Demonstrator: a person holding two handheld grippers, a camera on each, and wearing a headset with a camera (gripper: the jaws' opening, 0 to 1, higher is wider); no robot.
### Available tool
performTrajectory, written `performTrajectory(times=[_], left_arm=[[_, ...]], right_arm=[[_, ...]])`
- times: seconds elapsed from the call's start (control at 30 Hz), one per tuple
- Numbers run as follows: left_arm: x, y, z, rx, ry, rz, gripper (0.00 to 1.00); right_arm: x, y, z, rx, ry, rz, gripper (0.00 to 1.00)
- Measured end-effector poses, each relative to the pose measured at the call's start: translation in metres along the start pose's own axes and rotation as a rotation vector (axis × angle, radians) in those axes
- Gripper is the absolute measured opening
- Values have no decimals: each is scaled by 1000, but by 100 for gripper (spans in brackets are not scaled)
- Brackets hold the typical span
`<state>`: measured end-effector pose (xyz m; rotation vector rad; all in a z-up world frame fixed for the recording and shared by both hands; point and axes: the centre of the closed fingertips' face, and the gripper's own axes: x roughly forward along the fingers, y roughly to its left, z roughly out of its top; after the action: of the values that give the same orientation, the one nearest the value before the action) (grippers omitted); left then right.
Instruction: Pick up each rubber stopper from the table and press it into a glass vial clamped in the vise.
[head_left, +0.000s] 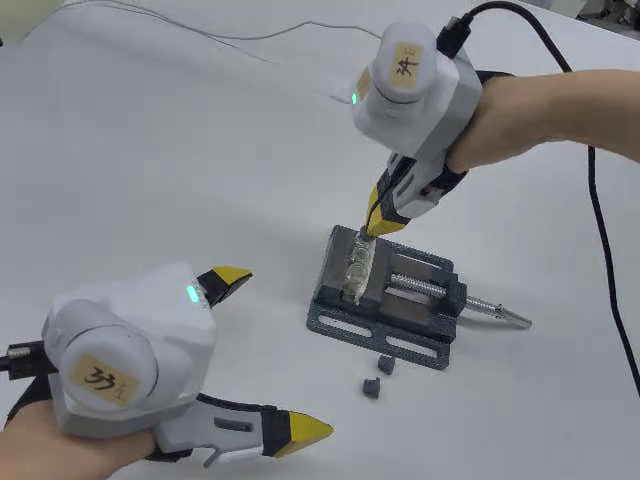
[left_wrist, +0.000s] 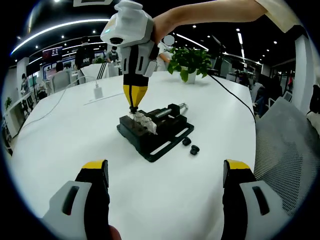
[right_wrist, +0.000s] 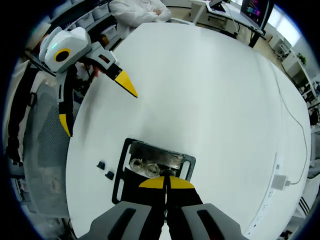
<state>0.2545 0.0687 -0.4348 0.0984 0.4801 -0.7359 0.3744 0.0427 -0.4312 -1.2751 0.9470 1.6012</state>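
Right gripper (head_left: 381, 226) fingers closed together atop vials (head_left: 356, 268) in vise (head_left: 425, 302); anything pinched between tips hidden. Left gripper (head_left: 270, 352) fingers spread wide, empty. Two loose stoppers (head_left: 372, 388) beside vise

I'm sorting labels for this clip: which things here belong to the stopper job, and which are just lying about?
Job: vise; vials clamped in it; two stoppers on the table beside it; right gripper, tips at the vials; left gripper, open.

Lying about: white charger; potted plant.
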Motion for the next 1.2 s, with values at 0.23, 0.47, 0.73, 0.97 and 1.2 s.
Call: performTrajectory(times=[0.23, 0.47, 0.73, 0.97, 1.2], left_arm=[[1, 3, 0, 0, 2, 5, 94], [5, 3, 4, -3, -7, 8, 94], [5, 2, 15, 7, -22, 9, 94], [-4, 3, 21, 24, -28, 21, 94], [-10, 4, 27, 37, -42, 35, 94]], right_arm=[[1, -3, 4, 15, 16, -2, 0], [1, -1, 4, 13, 57, 15, 0], [1, -3, 0, 37, 41, 19, 0], [-1, -1, 0, 103, -43, -11, 0], [0, -11, 3, 142, -8, -28, 0]])
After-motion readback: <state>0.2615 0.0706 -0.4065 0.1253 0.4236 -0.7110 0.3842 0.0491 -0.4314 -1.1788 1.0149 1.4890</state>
